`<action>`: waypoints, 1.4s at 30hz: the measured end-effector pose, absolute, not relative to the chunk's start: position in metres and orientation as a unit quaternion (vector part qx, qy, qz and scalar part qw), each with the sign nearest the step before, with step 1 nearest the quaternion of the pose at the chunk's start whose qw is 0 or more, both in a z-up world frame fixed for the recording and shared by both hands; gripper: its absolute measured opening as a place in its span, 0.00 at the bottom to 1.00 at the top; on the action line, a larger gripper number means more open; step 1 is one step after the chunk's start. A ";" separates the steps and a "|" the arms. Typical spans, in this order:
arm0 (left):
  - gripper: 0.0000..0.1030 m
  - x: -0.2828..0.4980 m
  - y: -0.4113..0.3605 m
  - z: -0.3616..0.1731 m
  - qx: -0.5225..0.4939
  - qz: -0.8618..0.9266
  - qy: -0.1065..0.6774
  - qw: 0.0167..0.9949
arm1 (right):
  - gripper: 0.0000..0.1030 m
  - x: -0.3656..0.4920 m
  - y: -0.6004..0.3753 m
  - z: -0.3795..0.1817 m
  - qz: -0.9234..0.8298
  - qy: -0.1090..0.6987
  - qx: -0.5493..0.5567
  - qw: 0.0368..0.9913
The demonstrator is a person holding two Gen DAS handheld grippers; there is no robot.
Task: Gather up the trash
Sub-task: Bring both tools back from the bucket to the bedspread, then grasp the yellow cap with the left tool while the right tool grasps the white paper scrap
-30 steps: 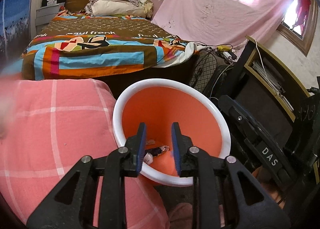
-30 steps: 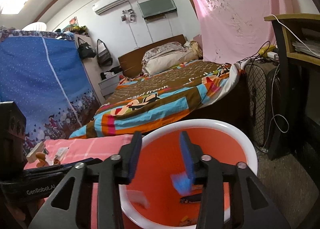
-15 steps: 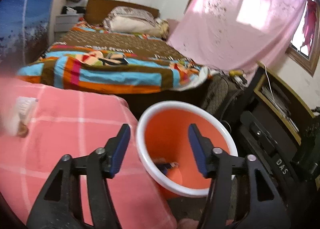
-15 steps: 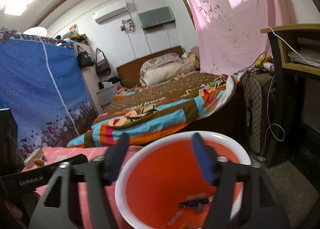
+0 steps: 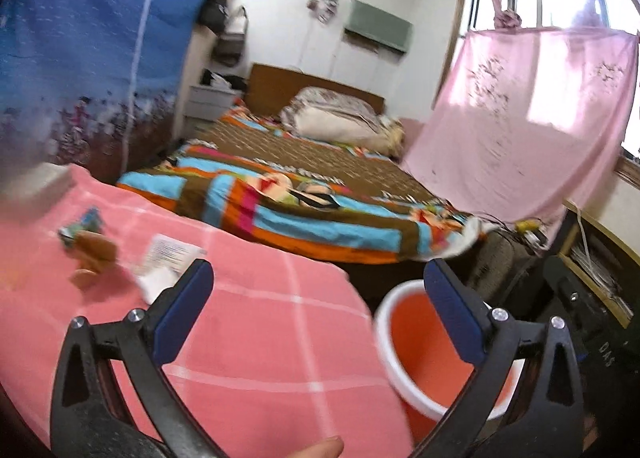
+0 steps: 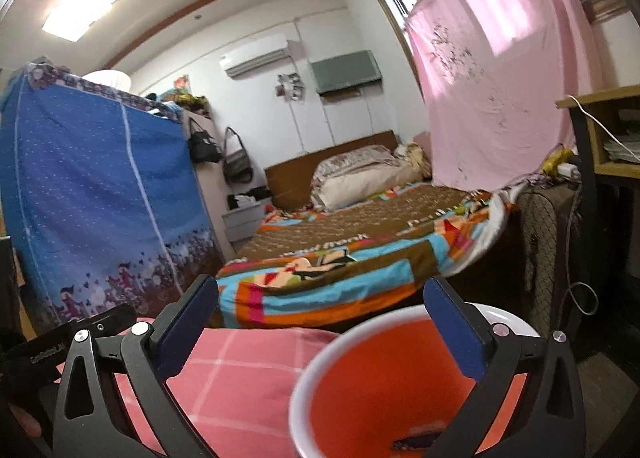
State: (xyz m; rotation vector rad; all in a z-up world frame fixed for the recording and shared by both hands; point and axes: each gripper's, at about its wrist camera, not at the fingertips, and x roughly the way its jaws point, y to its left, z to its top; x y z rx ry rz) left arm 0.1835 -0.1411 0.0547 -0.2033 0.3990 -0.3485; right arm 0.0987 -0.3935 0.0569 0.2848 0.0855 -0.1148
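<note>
An orange bin with a white rim (image 5: 416, 342) stands on the floor beside a surface covered with a pink checked cloth (image 5: 260, 338). My left gripper (image 5: 320, 314) is wide open and empty above the cloth's right part, the bin under its right finger. On the cloth at the left lie a white paper scrap (image 5: 166, 258), a brown piece (image 5: 94, 252) and a small blue-green wrapper (image 5: 82, 223). My right gripper (image 6: 320, 322) is wide open and empty above the bin (image 6: 384, 374). A dark wrapper (image 6: 416, 440) lies inside the bin.
A bed with a striped blanket (image 5: 320, 209) stands behind the pink cloth. A blue fabric wardrobe (image 5: 88, 37) is at the left. A wooden desk with cables (image 5: 592, 258) and a dark mesh object (image 6: 548, 242) stand at the right. The left gripper's body (image 6: 48, 346) shows at the right wrist view's left edge.
Both grippers opened wide and let trash fall into the bin. The left gripper swung left and up from the bin to over the cloth. The right gripper rose.
</note>
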 end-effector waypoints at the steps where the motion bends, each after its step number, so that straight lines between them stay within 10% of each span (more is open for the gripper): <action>1: 1.00 0.182 -0.134 0.055 -0.098 -0.165 0.189 0.963 | 1.00 0.099 -0.391 0.058 -0.054 0.038 0.140 0.988; 30: 1.00 0.138 0.032 0.049 -0.027 0.013 0.040 0.999 | 1.00 0.148 -0.242 0.061 0.102 -0.008 0.056 0.993; 42: 1.00 0.158 0.059 0.033 -0.026 0.018 0.104 0.994 | 1.00 0.173 -0.204 0.048 0.126 0.028 0.025 0.991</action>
